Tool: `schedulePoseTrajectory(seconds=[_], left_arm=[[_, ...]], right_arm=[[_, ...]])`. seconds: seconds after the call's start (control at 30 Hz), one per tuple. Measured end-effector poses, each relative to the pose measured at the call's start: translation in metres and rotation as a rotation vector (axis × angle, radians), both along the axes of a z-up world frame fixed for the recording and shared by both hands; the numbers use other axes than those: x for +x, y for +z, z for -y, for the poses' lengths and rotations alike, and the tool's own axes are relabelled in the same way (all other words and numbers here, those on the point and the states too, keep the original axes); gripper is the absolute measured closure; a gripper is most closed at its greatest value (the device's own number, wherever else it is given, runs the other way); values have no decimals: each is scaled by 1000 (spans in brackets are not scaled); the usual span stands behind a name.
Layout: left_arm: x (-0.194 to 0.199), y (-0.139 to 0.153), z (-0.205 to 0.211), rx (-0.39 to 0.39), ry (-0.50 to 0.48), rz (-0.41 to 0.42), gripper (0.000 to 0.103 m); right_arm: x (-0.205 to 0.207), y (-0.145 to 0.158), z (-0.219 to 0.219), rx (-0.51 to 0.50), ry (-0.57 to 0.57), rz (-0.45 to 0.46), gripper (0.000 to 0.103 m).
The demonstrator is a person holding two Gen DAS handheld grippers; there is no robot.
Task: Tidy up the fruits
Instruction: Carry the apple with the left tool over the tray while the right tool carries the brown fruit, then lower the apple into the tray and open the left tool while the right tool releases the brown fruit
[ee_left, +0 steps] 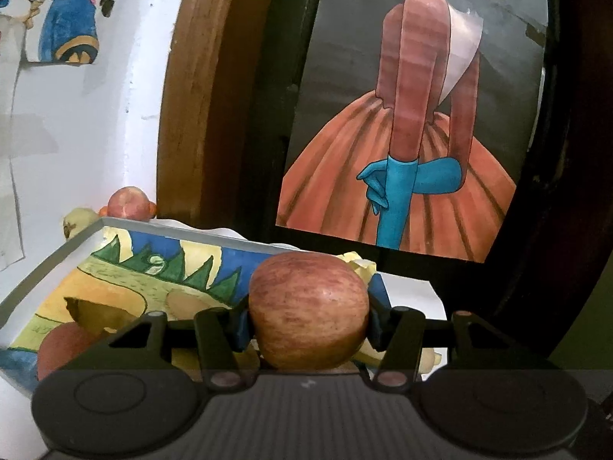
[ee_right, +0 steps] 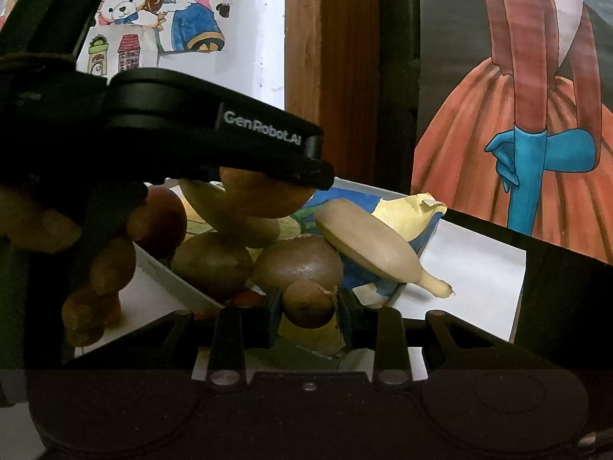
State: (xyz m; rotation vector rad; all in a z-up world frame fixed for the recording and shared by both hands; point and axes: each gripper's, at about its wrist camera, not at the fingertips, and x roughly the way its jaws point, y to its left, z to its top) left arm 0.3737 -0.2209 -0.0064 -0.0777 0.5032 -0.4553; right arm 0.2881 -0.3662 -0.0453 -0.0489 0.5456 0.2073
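Wall items: painting of an orange-gowned figure with blue gloves (ee_left: 402, 176); brown wooden frame (ee_left: 195, 88); cartoon drawing with a teddy bear (ee_right: 161, 4) on the white wall (ee_left: 76, 134). White paper sheet (ee_right: 479, 280) lying flat.

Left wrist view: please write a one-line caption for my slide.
Left tool grips a red apple above a painted tray of fruit, with a painting of an orange dress behind.

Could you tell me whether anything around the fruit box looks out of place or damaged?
Yes. A pale long fruit lies tilted across the painted box's right wall, its tip hanging out over the white paper. Beside it, the box's yellow paper lining is torn and curls upward. Both grippers hold fruit securely.
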Motion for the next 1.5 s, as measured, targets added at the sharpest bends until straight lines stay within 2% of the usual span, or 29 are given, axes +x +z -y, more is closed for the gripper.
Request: schedulePoseTrajectory(seconds=[0.23, 0.5, 0.6, 0.9, 1.07, 1.27, 1.37, 1.5], left_arm=[[9, -11, 2, 40, 40, -29, 44], [13, -14, -4, 29, 65, -49, 43], [11, -10, -6, 14, 63, -41, 32], [-10, 7, -11, -19, 47, 1, 17], [-34, 25, -18, -42, 36, 52, 6], [-70, 49, -32, -50, 54, 117, 1], [-89, 60, -42, -51, 65, 142, 1], [-115, 72, -62, -53, 70, 180, 1]], right_arm=[[3, -1, -1, 4, -2, -3, 69], [4, -2, -1, 7, -9, -4, 68], [3, -2, 0, 10, -13, -1, 65], [-16, 13, 1, 35, -32, 31, 39], [-38, 30, 4, 49, -60, 70, 22], [-69, 54, 2, 57, -81, 130, 6], [-86, 65, -2, 54, -89, 165, 1], [-111, 82, -12, 32, -97, 222, 1]])
